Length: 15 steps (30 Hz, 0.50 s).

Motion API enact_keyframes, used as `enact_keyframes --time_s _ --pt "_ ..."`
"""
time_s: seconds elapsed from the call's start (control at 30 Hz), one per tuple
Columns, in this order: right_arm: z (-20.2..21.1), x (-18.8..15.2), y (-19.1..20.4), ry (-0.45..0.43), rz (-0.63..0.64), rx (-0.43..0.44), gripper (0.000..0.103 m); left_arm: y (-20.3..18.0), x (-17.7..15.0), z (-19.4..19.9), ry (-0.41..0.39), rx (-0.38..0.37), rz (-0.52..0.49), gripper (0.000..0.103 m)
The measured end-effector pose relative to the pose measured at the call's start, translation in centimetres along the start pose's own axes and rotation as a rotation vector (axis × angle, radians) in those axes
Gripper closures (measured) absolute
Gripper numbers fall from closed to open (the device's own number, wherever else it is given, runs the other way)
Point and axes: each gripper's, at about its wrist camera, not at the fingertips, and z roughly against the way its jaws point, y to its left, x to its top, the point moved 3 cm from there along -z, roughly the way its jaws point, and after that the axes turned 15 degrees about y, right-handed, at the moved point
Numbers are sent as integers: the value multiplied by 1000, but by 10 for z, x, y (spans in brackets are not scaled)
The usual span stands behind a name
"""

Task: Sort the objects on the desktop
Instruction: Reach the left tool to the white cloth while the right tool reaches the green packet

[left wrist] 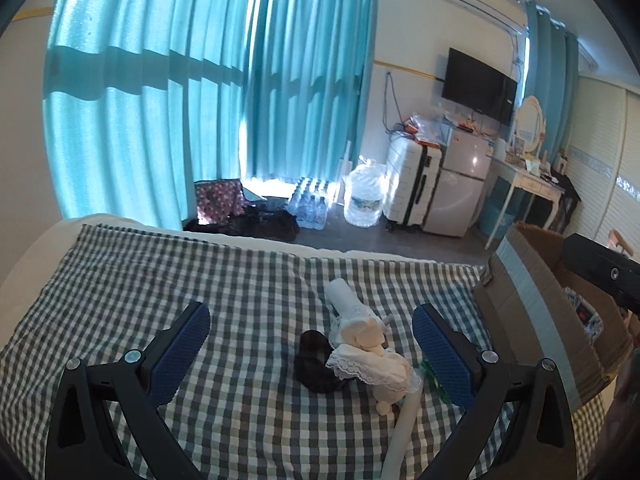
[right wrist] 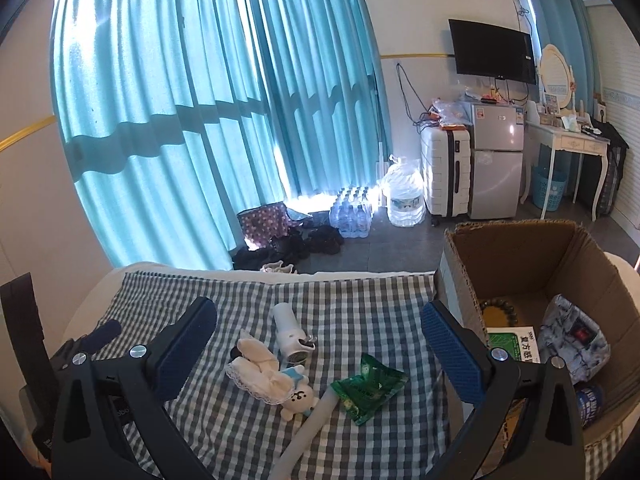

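On the green-checked cloth [right wrist: 360, 300] lies a small heap: a white bottle-like device [right wrist: 287, 330], cream lace-trimmed socks [right wrist: 256, 374], a small plush toy [right wrist: 297, 397], a green foil packet [right wrist: 368, 386] and a white tube [right wrist: 308, 432]. The left wrist view shows the same white device [left wrist: 340, 294], the socks [left wrist: 372, 360], a black item [left wrist: 310, 360] and the tube [left wrist: 404, 420]. My left gripper [left wrist: 312, 316] hangs open above the heap. Open too, my right gripper [right wrist: 320, 314] holds nothing and hovers over the packet, beside the box.
A cardboard box [right wrist: 520, 256] stands at the right of the cloth with a bead bracelet [right wrist: 504, 307], a green carton [right wrist: 516, 344], a denim pouch [right wrist: 572, 340] and a blue can [right wrist: 588, 400] inside. Beyond the bed's edge are teal curtains, water bottles, a suitcase and a fridge.
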Motion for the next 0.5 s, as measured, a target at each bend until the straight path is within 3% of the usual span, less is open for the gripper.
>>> enact_keyframes --time_s 0.23,0.5 --pt "-28 -12 -13 71 16 -17 9 -10 -8 -29 43 -16 -49 0" --pt "-63 -19 -7 128 62 -17 11 -18 -18 -59 99 -49 -77 0"
